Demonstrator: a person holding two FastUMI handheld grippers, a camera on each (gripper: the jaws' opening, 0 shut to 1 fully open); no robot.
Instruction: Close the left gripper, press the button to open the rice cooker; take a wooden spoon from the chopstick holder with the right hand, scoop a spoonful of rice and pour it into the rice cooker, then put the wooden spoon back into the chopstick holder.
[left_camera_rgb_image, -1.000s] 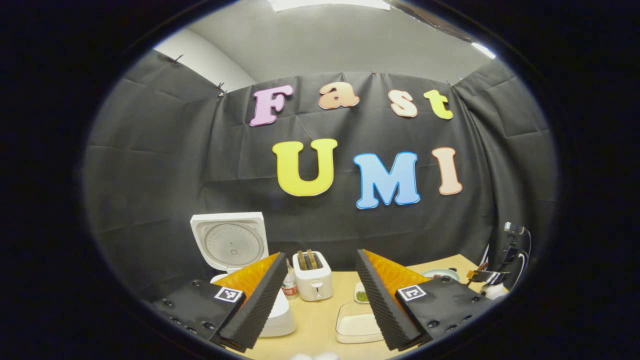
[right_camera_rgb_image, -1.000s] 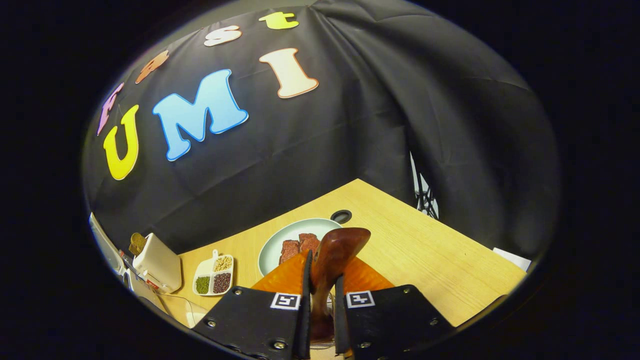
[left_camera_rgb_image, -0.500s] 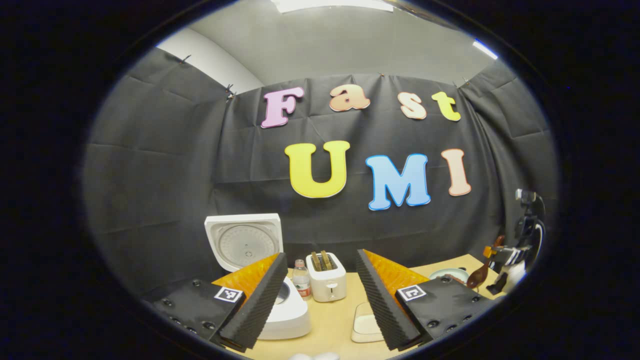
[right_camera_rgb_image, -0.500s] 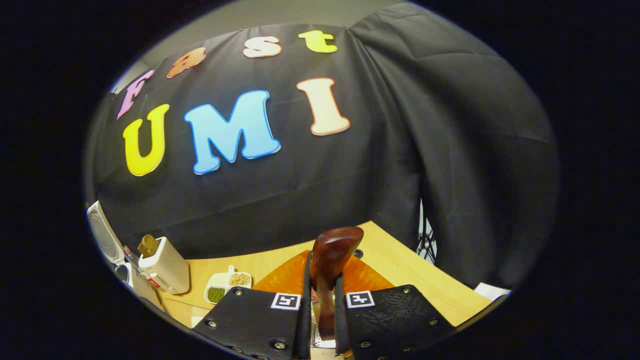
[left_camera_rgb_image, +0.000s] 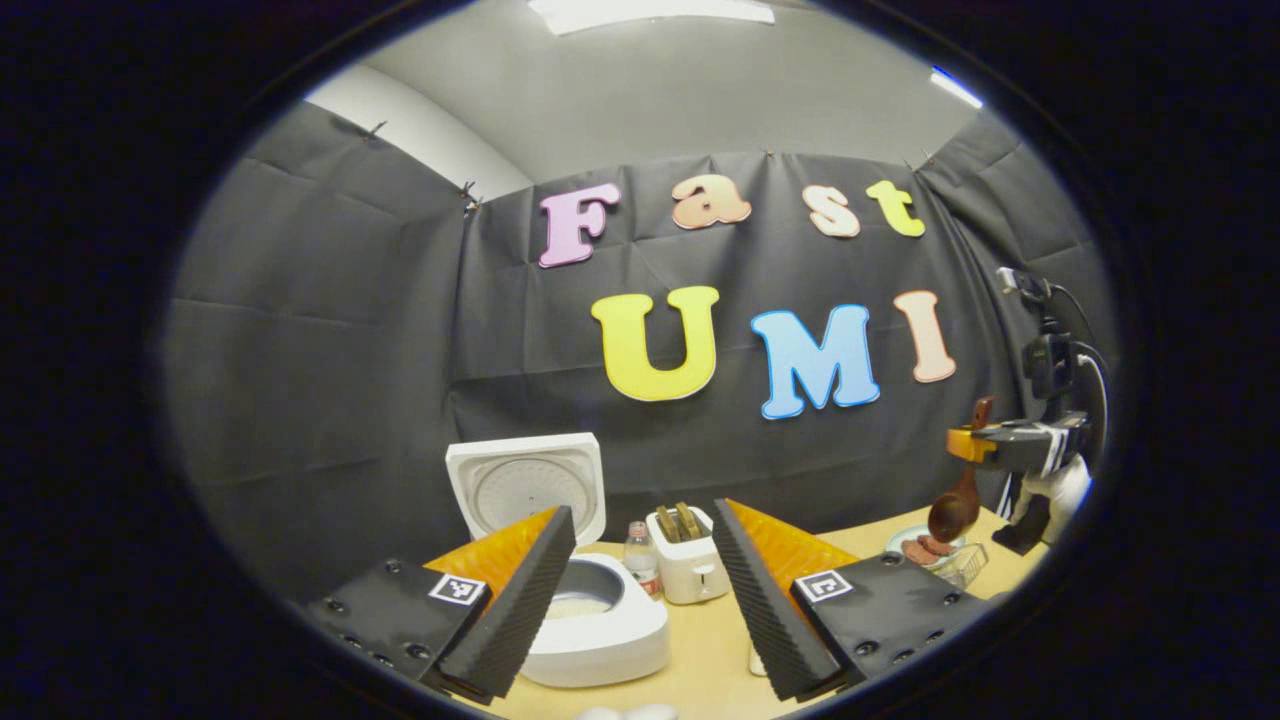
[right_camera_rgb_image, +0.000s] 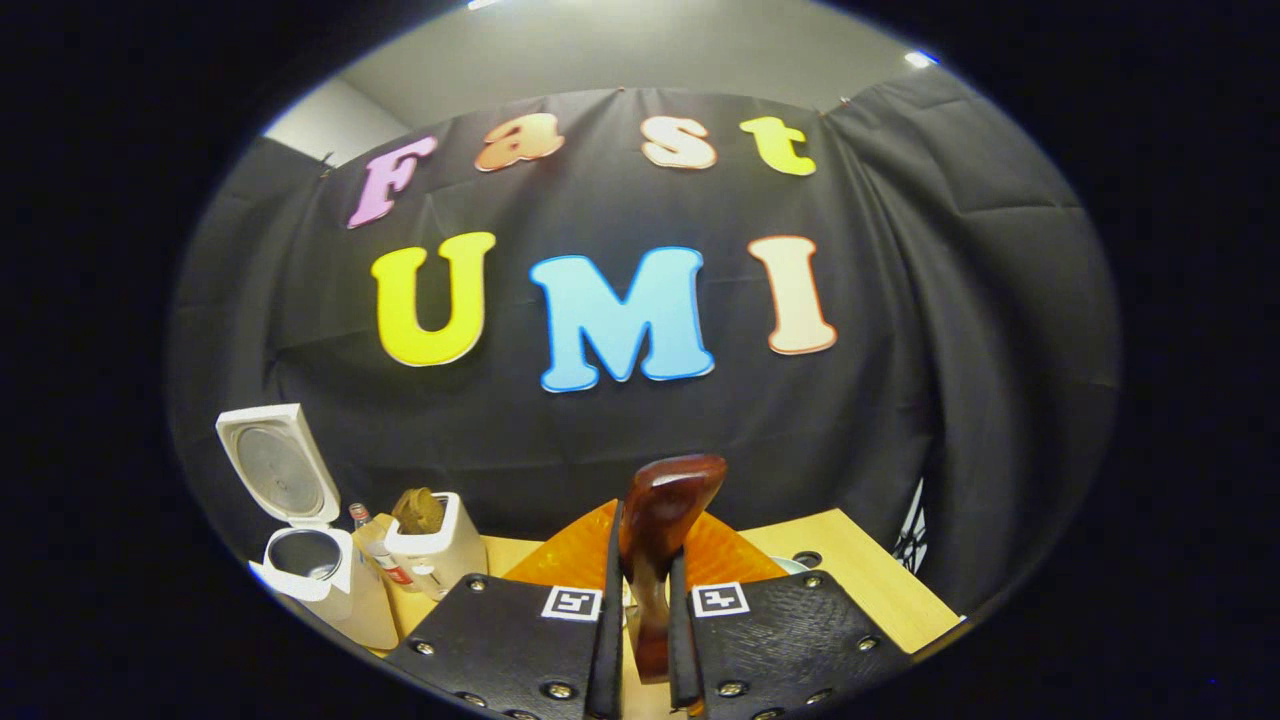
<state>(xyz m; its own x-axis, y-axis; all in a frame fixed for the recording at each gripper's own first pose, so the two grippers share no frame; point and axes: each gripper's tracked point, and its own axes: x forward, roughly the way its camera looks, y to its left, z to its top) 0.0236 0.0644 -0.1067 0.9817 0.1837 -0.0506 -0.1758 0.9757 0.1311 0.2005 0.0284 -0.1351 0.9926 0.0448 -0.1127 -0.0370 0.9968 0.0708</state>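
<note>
Rice cooker (left_camera_rgb_image: 590, 620) sits lower left-center in the left gripper view, white, lid (left_camera_rgb_image: 527, 490) flipped up w/ the inner plate facing the camera, pot open below it. In the right gripper view it's at the far lower left (right_camera_rgb_image: 300, 565), lid (right_camera_rgb_image: 272, 465) up too. Wooden table (left_camera_rgb_image: 700, 660) runs along the bottom of the frame, under everything.

Left gripper (left_camera_rgb_image: 640, 550) – bottom center of its own view, fingers spread wide apart w/ nothing between them, the cooker showing partly behind the left-hand finger.

Right gripper (right_camera_rgb_image: 640, 590) at bottom center of its view, both fingers clamped on the wooden spoon (right_camera_rgb_image: 658, 530), whose dark reddish end sticks up above the fingertips. In the left gripper view the same gripper (left_camera_rgb_image: 1005, 445) is off at the right edge, raised above the table, the spoon (left_camera_rgb_image: 955, 510) hanging down from it, bowl end lowest.

Toaster (left_camera_rgb_image: 688, 565) is just right of the cooker, w/ toast in the slots – also lower left in the right gripper view (right_camera_rgb_image: 435, 550). Small bottle (left_camera_rgb_image: 641, 555) stands between cooker and toaster. Plate (left_camera_rgb_image: 905, 545) w/ reddish-brown pieces sits lower right, right under the spoon bowl, a wire-looking holder (left_camera_rgb_image: 960, 565) beside it – can't tell if they touch.
</note>
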